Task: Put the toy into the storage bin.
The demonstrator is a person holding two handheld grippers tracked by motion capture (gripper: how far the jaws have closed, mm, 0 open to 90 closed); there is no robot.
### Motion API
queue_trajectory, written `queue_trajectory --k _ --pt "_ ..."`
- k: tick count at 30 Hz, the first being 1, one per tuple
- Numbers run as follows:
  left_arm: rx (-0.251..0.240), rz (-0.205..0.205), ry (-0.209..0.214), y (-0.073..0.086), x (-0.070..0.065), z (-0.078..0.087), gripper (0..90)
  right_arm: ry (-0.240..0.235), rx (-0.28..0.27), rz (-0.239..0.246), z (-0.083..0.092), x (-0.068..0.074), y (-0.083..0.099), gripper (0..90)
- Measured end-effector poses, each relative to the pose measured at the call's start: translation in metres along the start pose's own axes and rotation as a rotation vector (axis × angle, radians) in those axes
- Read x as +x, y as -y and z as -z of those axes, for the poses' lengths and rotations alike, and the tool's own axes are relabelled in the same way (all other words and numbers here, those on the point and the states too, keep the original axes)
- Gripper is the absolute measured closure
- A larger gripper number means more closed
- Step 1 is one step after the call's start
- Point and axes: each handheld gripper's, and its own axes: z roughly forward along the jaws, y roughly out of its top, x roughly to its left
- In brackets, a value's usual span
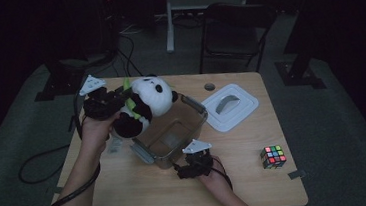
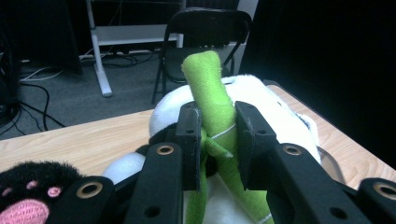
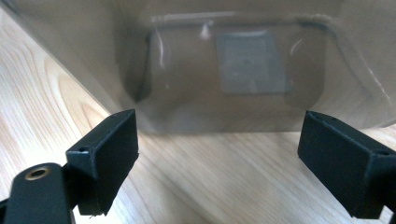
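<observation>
Clamped between the narrowed black jaws of the left gripper (image 2: 218, 144) is a soft green felt stalk (image 2: 212, 100), stitched to a fluffy black-and-white plush panda (image 1: 143, 104). The rounded toy is held above the far left rim of a clear, rectangular plastic box (image 1: 193, 124) on the pale wood-grain table (image 1: 243, 178). At the near side of the box, the right gripper (image 3: 219, 154) is held with its jaws wide apart and nothing between them. A white moulded lid (image 1: 231, 106) is seen to the right, and a coloured puzzle cube (image 1: 273, 156) lies nearer.
</observation>
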Motion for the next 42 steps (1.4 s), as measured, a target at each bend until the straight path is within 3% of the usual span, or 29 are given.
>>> queue_trajectory --k 9,15,20,24,26,28,32,39,42 --pt "0.021 0.003 0.032 0.000 -0.028 -0.024 74.0 0.020 -0.015 -0.048 0.006 -0.009 0.006 12.1" --pt "0.062 -0.045 0.060 0.005 -0.055 -0.044 74.0 0.026 -0.015 -0.066 0.009 -0.015 0.009 12.1" --pt "0.108 -0.081 0.065 0.022 -0.065 -0.057 73.7 0.024 -0.018 -0.067 0.011 -0.017 0.010 12.2" --pt "0.106 -0.093 0.062 0.027 -0.065 -0.056 73.1 0.019 -0.020 -0.079 0.011 -0.019 0.010 12.2" --pt "0.116 -0.076 0.088 0.028 -0.063 -0.055 71.2 0.019 -0.017 -0.082 0.010 -0.020 0.010 12.2" --pt "0.123 -0.085 0.107 0.030 -0.063 -0.055 68.9 0.014 -0.015 -0.084 0.010 -0.020 0.010 12.2" --pt "0.130 -0.102 0.174 0.029 -0.061 -0.053 50.7 0.013 -0.009 -0.081 0.010 -0.020 0.010 12.2" --pt "0.111 -0.092 0.188 0.021 -0.049 -0.044 26.1 0.016 -0.010 -0.085 0.012 -0.023 0.009 12.2" --pt "0.090 -0.097 0.182 0.018 -0.042 -0.039 23.5 0.019 -0.012 -0.084 0.013 -0.024 0.009 12.2"
